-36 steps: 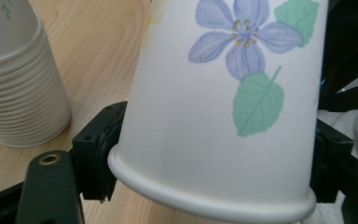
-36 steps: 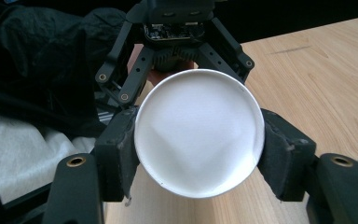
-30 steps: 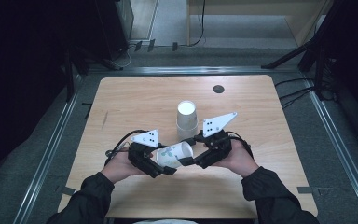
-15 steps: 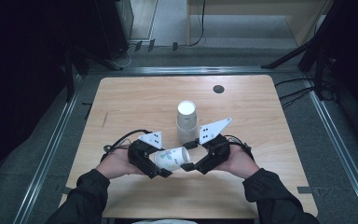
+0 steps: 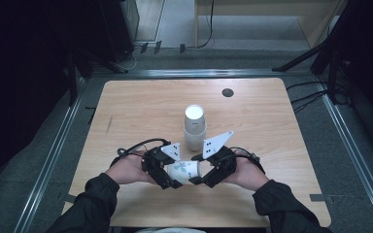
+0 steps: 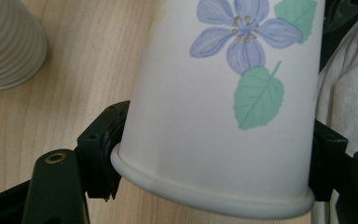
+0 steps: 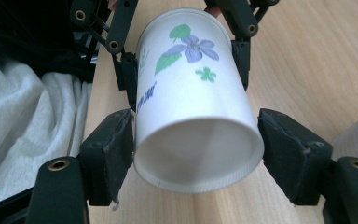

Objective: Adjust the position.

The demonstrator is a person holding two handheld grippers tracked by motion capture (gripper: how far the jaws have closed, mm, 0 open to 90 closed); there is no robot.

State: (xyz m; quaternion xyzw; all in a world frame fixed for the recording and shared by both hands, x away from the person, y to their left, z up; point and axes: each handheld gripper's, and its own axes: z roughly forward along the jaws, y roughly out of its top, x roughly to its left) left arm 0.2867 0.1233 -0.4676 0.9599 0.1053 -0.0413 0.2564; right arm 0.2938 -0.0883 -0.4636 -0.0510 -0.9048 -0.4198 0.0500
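Note:
A white paper cup [image 5: 184, 170] printed with a blue flower and green leaves lies level above the table's front, held between both grippers. My left gripper [image 5: 174, 175] grips its rolled rim end, and in the left gripper view both pads press the cup [image 6: 223, 116] at the left gripper [image 6: 214, 156]. My right gripper [image 5: 200, 175] holds the base end. Its jaws have just been closing, and in the right gripper view they now press the cup [image 7: 191, 107] on both sides at the right gripper [image 7: 198, 154]. Just beyond, a ribbed white cup [image 5: 194, 127] stands upside down.
The ribbed cup [image 6: 7, 42] stands close behind the grippers. A small dark round disc [image 5: 228, 92] sits in the wooden table [image 5: 141, 111] near its far edge. A person's white garment [image 7: 23, 126] lies right at the table's front edge.
Both hands have carried the flowered cup a little toward the front edge and lower. The ribbed cup has stayed put.

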